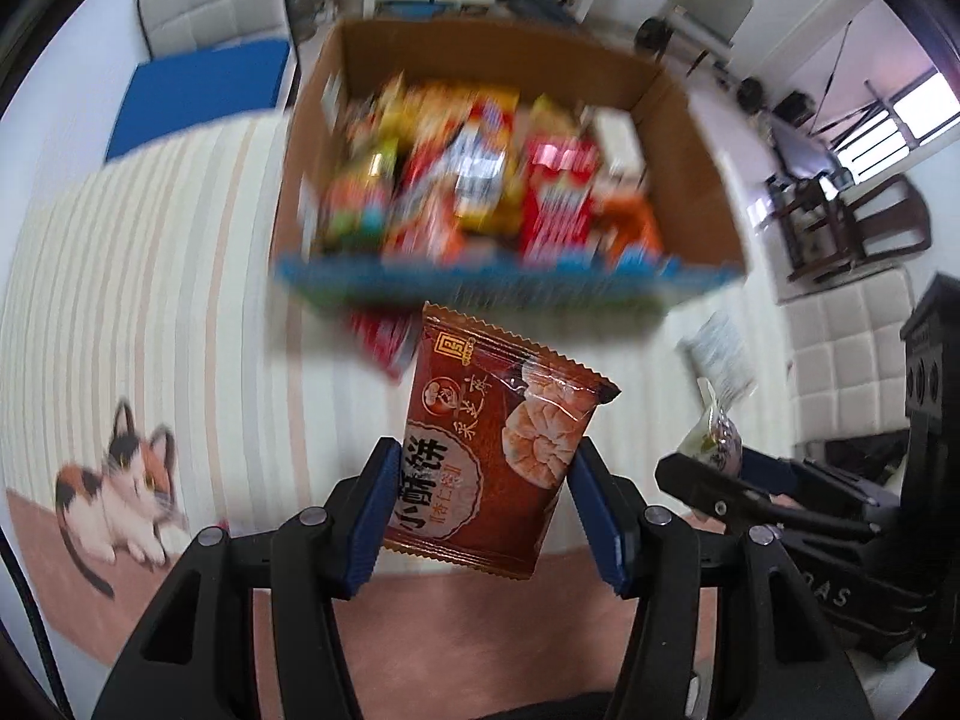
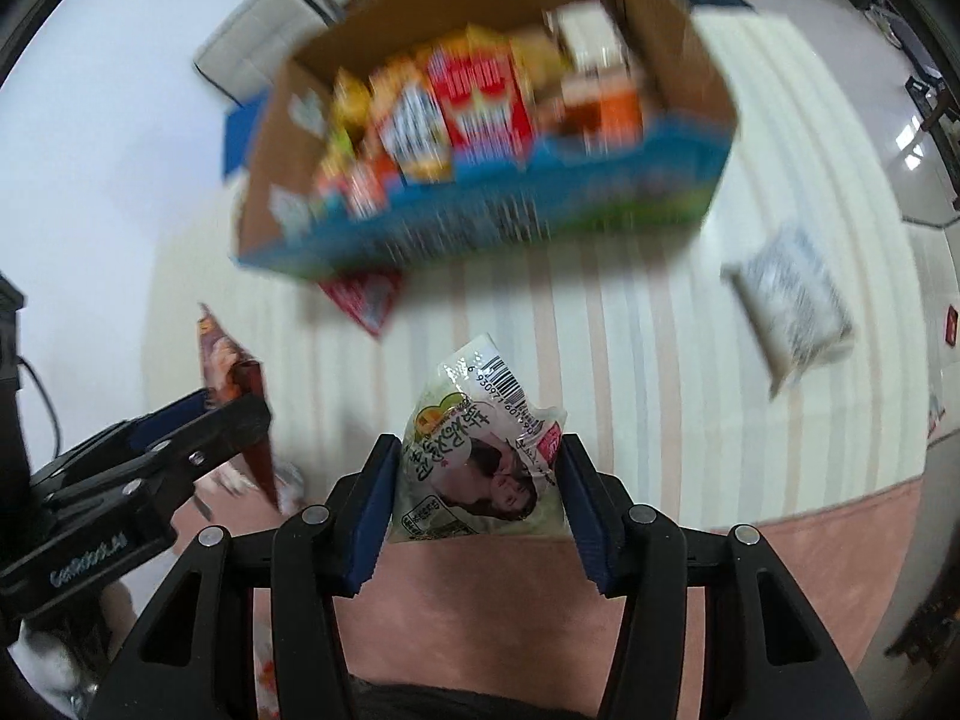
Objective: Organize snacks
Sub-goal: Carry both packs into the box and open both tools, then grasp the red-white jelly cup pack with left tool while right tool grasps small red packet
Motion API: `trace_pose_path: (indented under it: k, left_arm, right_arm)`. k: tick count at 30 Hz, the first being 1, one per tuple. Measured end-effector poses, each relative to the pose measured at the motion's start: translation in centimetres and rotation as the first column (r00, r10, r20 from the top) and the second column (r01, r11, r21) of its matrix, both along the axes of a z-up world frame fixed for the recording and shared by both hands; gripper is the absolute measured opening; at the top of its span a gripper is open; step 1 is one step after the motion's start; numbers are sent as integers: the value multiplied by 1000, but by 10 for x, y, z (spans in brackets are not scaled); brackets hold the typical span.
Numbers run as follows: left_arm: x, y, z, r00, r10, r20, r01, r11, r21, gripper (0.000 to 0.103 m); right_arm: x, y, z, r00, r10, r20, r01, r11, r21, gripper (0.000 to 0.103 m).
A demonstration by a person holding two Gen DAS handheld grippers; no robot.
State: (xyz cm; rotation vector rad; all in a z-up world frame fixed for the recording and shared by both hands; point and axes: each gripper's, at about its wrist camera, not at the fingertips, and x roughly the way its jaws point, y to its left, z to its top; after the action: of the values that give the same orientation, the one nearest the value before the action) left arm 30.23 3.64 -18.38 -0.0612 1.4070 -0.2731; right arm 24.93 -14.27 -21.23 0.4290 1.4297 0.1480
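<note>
My left gripper (image 1: 480, 480) is shut on a red-brown pastry packet (image 1: 498, 438), held upright above the striped cloth in front of the cardboard box (image 1: 708, 180). My right gripper (image 2: 477, 480) is shut on a small pale green snack packet (image 2: 480, 462) with a barcode on top. The box (image 2: 678, 48) is full of several upright snack packs and is blurred. Each gripper shows in the other's view: the right one (image 1: 729, 474) at the right with its packet (image 1: 714, 438), the left one (image 2: 222, 414) at the left with the red-brown packet (image 2: 231, 372).
A red packet (image 1: 384, 342) lies on the cloth against the box front; it also shows in the right wrist view (image 2: 366, 300). A white packet (image 2: 792, 312) lies on the cloth to the right, also seen in the left wrist view (image 1: 720, 354). A cat picture (image 1: 120, 492) is printed on the cloth at left.
</note>
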Motion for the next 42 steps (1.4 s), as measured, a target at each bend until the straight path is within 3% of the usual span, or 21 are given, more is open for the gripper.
trace_pose_path:
  k: [2, 6, 11, 19, 25, 27, 29, 35, 42]
  left_arm:
    - [27, -6, 15, 1000, -14, 22, 14, 1000, -4, 54]
    - [72, -19, 19, 1000, -22, 20, 22, 1000, -3, 54]
    - [123, -36, -9, 998, -20, -64, 21, 1000, 12, 54]
    - [157, -53, -66, 981, -18, -193, 31, 997, 64, 55]
    - [161, -54, -83, 971, 8, -240, 8, 998, 64, 57]
    - [161, -53, -82, 971, 14, -239, -1, 998, 57, 74]
    - [163, -54, -80, 973, 13, -231, 0, 999, 53, 85]
    - [165, -50, -63, 982, 30, -188, -23, 999, 39, 88]
    - [151, -37, -25, 999, 40, -30, -39, 998, 50, 88]
  right_arm:
    - [19, -11, 19, 999, -17, 43, 18, 1000, -5, 55]
    - [63, -44, 40, 994, -57, 93, 62, 997, -51, 56]
    - [111, -69, 23, 994, -82, 68, 89, 990, -114, 56]
    - [148, -89, -13, 995, -100, -15, 96, 981, -167, 59]
    - [150, -97, -24, 993, -105, -50, 93, 977, -189, 74]
    - [150, -98, -23, 993, -104, -51, 92, 977, -194, 82]
    - [148, -99, -20, 993, -104, -51, 93, 977, -190, 84]
    - [145, -96, -11, 995, -87, -44, 77, 978, -193, 90]
    - [136, -80, 6, 1000, -21, 15, 23, 975, -219, 98]
